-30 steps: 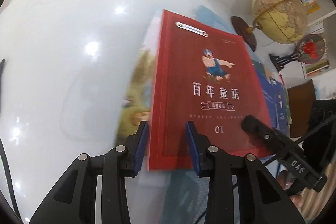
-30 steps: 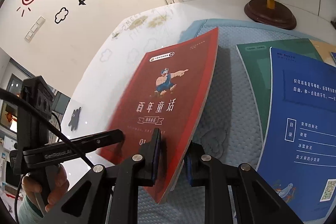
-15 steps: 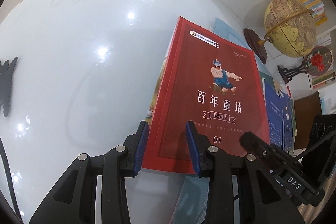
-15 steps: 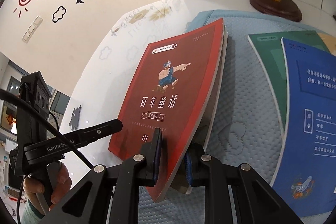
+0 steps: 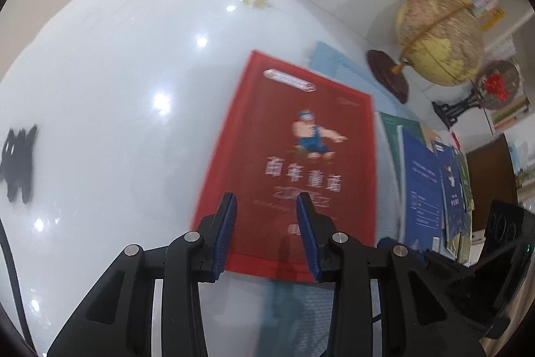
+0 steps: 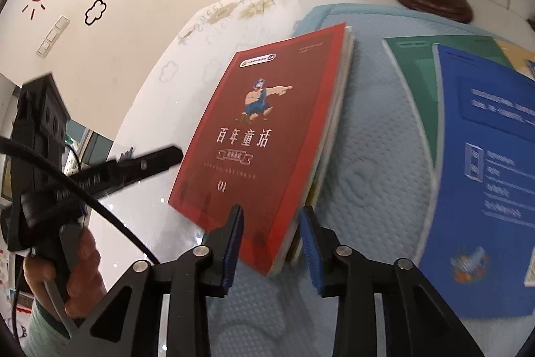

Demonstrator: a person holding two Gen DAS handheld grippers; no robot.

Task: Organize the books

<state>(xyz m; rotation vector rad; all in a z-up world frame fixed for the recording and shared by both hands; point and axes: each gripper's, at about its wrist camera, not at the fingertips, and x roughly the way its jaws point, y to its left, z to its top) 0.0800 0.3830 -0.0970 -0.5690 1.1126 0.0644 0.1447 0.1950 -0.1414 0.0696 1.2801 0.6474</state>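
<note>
A red book (image 6: 264,139) with a cartoon man on its cover lies flat on top of another book, half on a light blue mat (image 6: 364,176), half on the white table. It also shows in the left wrist view (image 5: 294,163). My right gripper (image 6: 271,243) is open, its jaws on either side of the red book's near corner, not clamping it. My left gripper (image 5: 265,233) is open and empty above the book's near edge. A blue book (image 6: 481,176) and a green book (image 6: 421,62) lie to the right on the mat.
A globe (image 5: 438,39) on a dark wooden base stands at the back right, with a small ornament with red flowers (image 5: 495,86) beside it. The glossy white table (image 5: 117,89) stretches to the left. Several more books (image 5: 451,183) overlap at the right.
My right gripper has opened and let go of the red book, which now lies flat on the stack. My left gripper has shifted right, over the book's near edge.
</note>
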